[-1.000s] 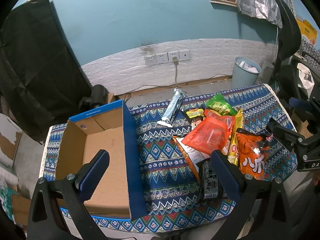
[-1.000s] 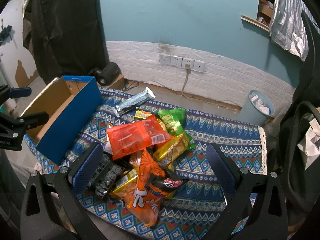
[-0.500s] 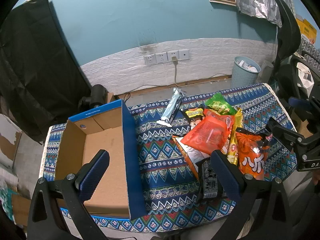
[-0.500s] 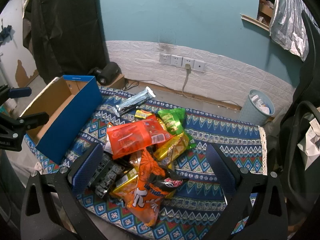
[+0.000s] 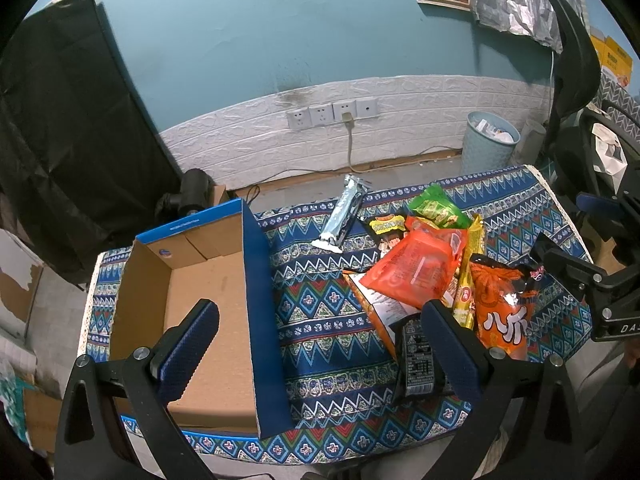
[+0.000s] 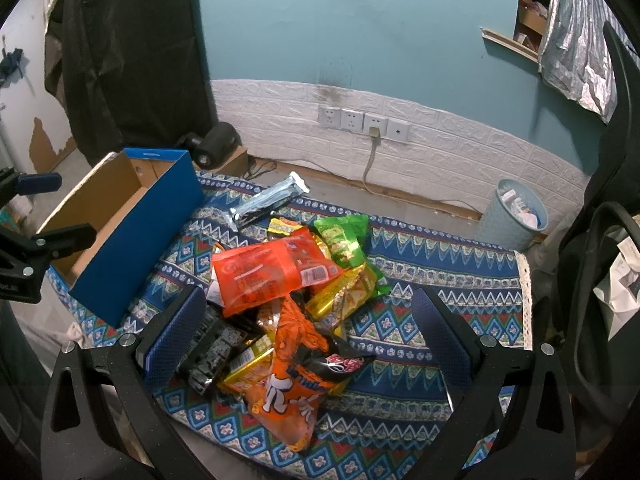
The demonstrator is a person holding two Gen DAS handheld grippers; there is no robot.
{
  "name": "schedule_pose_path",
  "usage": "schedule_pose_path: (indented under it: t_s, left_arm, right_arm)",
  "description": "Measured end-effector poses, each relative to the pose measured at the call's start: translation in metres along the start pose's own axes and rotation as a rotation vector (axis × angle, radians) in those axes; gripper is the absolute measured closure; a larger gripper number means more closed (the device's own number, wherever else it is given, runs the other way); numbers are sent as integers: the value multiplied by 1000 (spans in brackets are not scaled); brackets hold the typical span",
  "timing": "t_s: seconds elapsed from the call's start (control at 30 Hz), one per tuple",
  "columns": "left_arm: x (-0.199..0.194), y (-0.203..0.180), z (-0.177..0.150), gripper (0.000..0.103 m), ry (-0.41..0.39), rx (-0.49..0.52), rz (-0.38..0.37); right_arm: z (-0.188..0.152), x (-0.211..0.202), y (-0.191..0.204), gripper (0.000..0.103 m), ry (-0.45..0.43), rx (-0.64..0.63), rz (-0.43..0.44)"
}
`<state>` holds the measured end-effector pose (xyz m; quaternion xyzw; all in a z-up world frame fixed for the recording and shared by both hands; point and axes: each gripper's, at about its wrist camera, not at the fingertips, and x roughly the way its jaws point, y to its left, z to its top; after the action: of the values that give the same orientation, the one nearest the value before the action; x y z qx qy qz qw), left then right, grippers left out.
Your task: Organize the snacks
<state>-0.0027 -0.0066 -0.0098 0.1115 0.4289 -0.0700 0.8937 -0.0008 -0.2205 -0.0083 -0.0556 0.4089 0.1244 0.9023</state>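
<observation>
A pile of snack packets lies on the patterned cloth: a red-orange pouch (image 6: 272,272), a green bag (image 6: 344,240), an orange chip bag (image 6: 298,384), a black packet (image 6: 212,354) and yellow packs. A silver bar (image 6: 266,200) lies apart, toward the wall. An empty blue cardboard box (image 5: 208,304) stands at the left of the cloth. My left gripper (image 5: 320,348) hovers open over the box's right wall, holding nothing. My right gripper (image 6: 308,340) hovers open above the pile's near side, empty too. In the left wrist view the same pouch (image 5: 416,272) and chip bag (image 5: 500,312) show.
The table's cloth (image 6: 440,272) has bare room right of the pile. Beyond the far edge are a wall with sockets (image 5: 332,114), a pale blue waste bin (image 6: 512,216) and a black cylinder (image 6: 212,148). A black chair (image 6: 600,260) stands at the right.
</observation>
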Motion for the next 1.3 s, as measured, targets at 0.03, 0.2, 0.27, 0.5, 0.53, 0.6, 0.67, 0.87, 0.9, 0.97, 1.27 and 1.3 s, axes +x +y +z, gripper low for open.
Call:
schedule_pose_path:
  t_s: [0.03, 0.2, 0.27, 0.5, 0.53, 0.6, 0.67, 0.87, 0.9, 0.97, 1.27, 1.3]
  left_arm:
    - [0, 0, 0, 1, 0, 1, 0]
    - [0, -1, -1, 1, 1, 3, 0]
    - [0, -1, -1, 1, 1, 3, -2]
    - [0, -2, 0, 1, 2, 3, -1]
    - [0, -1, 0, 1, 1, 3, 0]
    - [0, -2, -1, 1, 3, 3, -2]
    - [0, -3, -1, 1, 7, 5, -4]
    - [7, -6, -2, 1, 25, 7, -9]
    - [9, -6, -1, 1, 29, 9, -10]
    - [15, -9, -4, 1, 47, 12, -16]
    - [46, -24, -23, 1, 151, 8, -67]
    - [52, -29, -27, 1, 175, 6, -79]
  right_arm:
    - [0, 0, -1, 2, 1, 1, 1]
    - [0, 0, -2, 2, 3, 2, 0]
    - [0, 0, -3, 2, 4, 3, 1]
    - [0, 0, -3, 2, 4, 2, 0]
    - [0, 0, -4, 2, 6, 3, 0]
    - [-1, 0, -6, 2, 8, 5, -1]
    - [-1, 0, -7, 2, 11, 7, -2]
    - [-3, -1, -9, 2, 18, 9, -8]
    - [-4, -1, -10, 2, 22, 10, -10]
    - [-5, 1, -10, 2, 27, 15, -9]
    - [-32, 22, -13, 2, 154, 67, 26]
    - [-36, 26, -13, 2, 168, 69, 25]
